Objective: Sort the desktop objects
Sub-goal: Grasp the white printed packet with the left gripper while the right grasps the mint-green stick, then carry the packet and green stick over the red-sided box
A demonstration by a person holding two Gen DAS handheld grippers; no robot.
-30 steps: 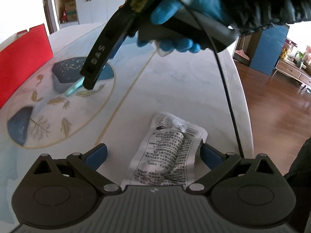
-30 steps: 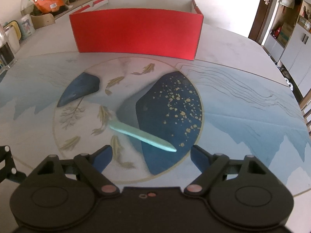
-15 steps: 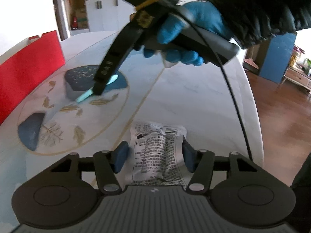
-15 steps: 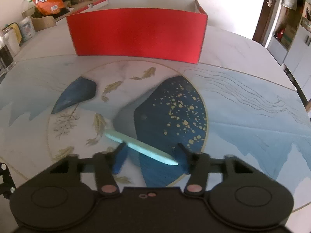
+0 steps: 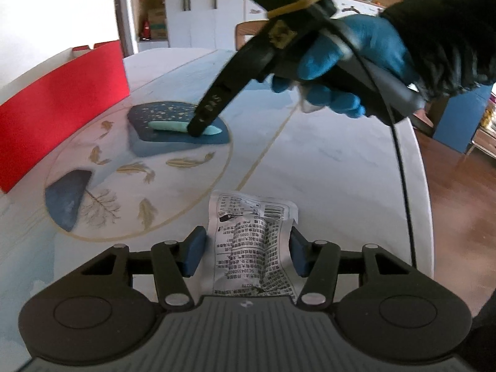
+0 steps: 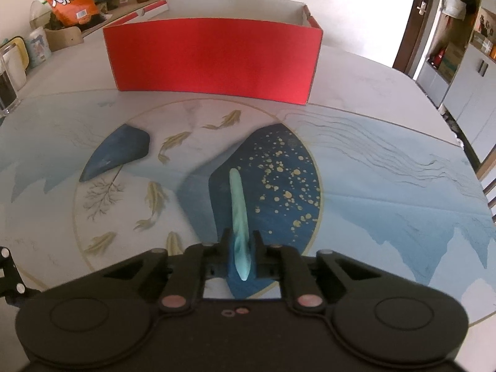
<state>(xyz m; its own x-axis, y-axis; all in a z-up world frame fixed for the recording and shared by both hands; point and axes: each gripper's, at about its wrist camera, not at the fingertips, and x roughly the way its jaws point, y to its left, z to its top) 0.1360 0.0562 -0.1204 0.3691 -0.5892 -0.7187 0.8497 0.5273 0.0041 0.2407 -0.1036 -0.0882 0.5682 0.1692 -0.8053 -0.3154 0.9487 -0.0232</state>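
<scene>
We have two grips under way on the table [image 6: 387, 142] at once. Our right tongs [image 6: 241, 249] are shut tight on the near end of the pale green stick [image 6: 238, 207], whose long axis runs straight out from them toward twelve o'clock, its far tip lying over the dark blue speckled patch of the table's painted pattern. In the left wrist view the same stick [image 5: 169, 126] lies across that patch at about ten o'clock from us, with the right tongs [image 5: 201, 122] coming down on it from the gloved right hand [image 5: 350, 62]. Our left tongs [image 5: 245, 255] are closing on the white printed packet [image 5: 252, 241], which lies between the blue pads with its length running toward twelve o'clock; the right pad looks to touch its crumpled edge, while a narrow gap still shows at the left pad, so we judge it not yet gripped. The red box [image 6: 214, 59] stands at twelve o'clock from the right tongs, well beyond the stick's tip, open at the top (its inside walls show white, but we cannot see the floor, so we cannot tell what it holds). The right hand is plainly the nearer to it, and we judge the coming move turns on carrying the stick lengthwise over that front wall.
</scene>
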